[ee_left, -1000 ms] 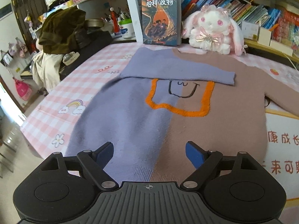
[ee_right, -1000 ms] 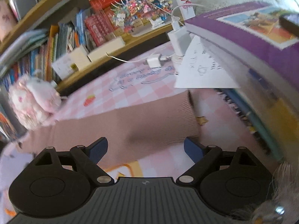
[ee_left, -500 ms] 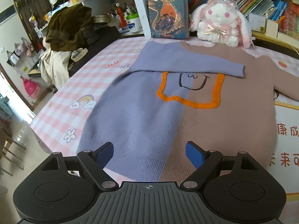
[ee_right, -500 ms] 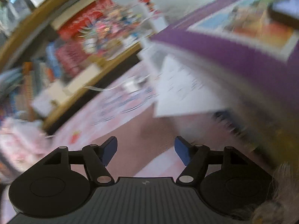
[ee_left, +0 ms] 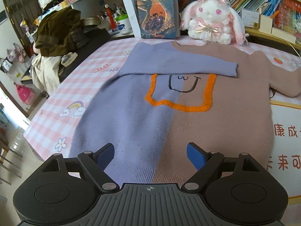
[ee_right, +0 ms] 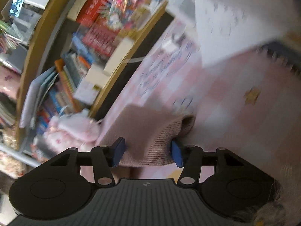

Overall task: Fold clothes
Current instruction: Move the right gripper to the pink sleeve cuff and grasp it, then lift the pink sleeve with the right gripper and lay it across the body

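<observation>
A purple and pink-brown sweater [ee_left: 169, 101] with an orange pocket outline lies flat on the pink checked table. Its purple sleeve [ee_left: 169, 64] is folded across the chest. My left gripper [ee_left: 150, 155] is open and empty, hovering above the sweater's bottom hem. In the right wrist view the pink-brown sleeve cuff [ee_right: 156, 141] sits between the blue pads of my right gripper [ee_right: 147, 153], which has narrowed around it; the cuff bulges up between the jaws. The view is blurred.
A plush rabbit [ee_left: 210, 18] and an upright book [ee_left: 158, 11] stand behind the sweater. Dark clothes [ee_left: 56, 32] are heaped at the table's left. Bookshelves [ee_right: 75, 66] and loose papers [ee_right: 225, 28] lie close to the right sleeve. The table's left edge [ee_left: 35, 124] is near.
My left gripper has pulled back, so more of the sweater shows. My right gripper has moved onto the sleeve cuff, tilted, and narrowed its jaws around it.
</observation>
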`<state>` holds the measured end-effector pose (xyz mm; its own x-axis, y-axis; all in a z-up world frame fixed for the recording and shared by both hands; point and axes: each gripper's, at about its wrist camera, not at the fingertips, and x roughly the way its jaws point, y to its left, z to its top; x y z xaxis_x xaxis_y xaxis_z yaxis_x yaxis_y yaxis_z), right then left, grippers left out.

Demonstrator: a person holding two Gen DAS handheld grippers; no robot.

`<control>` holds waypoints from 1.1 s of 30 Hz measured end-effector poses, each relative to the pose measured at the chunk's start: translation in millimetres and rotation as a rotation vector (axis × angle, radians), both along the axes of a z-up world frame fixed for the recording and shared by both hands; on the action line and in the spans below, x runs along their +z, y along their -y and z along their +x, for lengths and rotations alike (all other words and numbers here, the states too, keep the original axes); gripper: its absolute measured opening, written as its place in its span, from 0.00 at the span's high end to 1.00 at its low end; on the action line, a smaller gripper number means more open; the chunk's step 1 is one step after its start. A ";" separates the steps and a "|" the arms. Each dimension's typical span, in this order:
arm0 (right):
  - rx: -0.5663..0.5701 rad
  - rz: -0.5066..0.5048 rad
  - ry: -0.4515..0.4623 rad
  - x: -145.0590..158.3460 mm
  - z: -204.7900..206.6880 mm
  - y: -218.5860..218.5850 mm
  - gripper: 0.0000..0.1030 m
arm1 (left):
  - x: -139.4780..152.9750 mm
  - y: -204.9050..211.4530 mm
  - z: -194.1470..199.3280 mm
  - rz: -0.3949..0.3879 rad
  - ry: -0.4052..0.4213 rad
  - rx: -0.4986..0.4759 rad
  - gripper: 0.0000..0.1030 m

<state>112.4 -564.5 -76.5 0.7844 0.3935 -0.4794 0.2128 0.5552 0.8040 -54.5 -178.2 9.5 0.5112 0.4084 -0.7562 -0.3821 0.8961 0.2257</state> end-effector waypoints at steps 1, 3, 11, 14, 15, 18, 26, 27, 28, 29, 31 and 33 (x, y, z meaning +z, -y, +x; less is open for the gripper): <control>0.006 0.007 -0.004 0.3 0.0 -2.6 0.51 | 0.1 -0.2 -0.1 0.000 0.001 0.000 0.16; 0.017 0.020 -0.011 1.0 0.0 -7.9 0.51 | 0.4 -0.6 -0.5 0.000 0.003 -0.001 0.16; -0.074 0.000 -0.006 9.4 -14.8 -0.9 0.89 | -0.7 -9.3 -7.3 -0.017 0.012 0.032 0.16; -0.092 -0.042 0.025 24.5 -18.6 5.2 0.90 | -3.5 -7.9 -5.2 -0.035 0.014 0.019 0.16; -0.097 -0.058 0.040 31.0 -20.0 7.2 0.91 | -4.6 -6.2 -4.1 -0.042 0.017 0.009 0.16; -0.115 -0.097 0.105 54.7 -25.7 15.9 0.91 | -7.8 -1.5 -1.0 -0.060 0.023 -0.018 0.16; -0.070 -0.089 0.178 96.5 -25.5 26.2 0.92 | -11.6 -1.6 1.3 -0.099 0.062 -0.048 0.16; -0.053 -0.078 0.185 100.1 -23.4 19.6 0.92 | -11.0 -3.1 0.5 -0.100 0.068 -0.049 0.16; -0.036 -0.067 0.192 103.7 -21.2 12.9 0.92 | -10.5 -5.1 -0.8 -0.101 0.074 -0.048 0.16; -0.019 -0.056 0.198 107.2 -19.0 6.2 0.92 | -10.1 -7.2 -2.2 -0.102 0.079 -0.046 0.16; 0.014 -0.034 0.212 114.4 -14.7 -7.2 0.92 | -9.3 -13.0 -5.4 -0.105 0.090 -0.039 0.16; 0.047 -0.011 0.225 121.5 -10.4 -20.5 0.92 | -9.0 -19.3 -8.9 -0.109 0.099 -0.032 0.16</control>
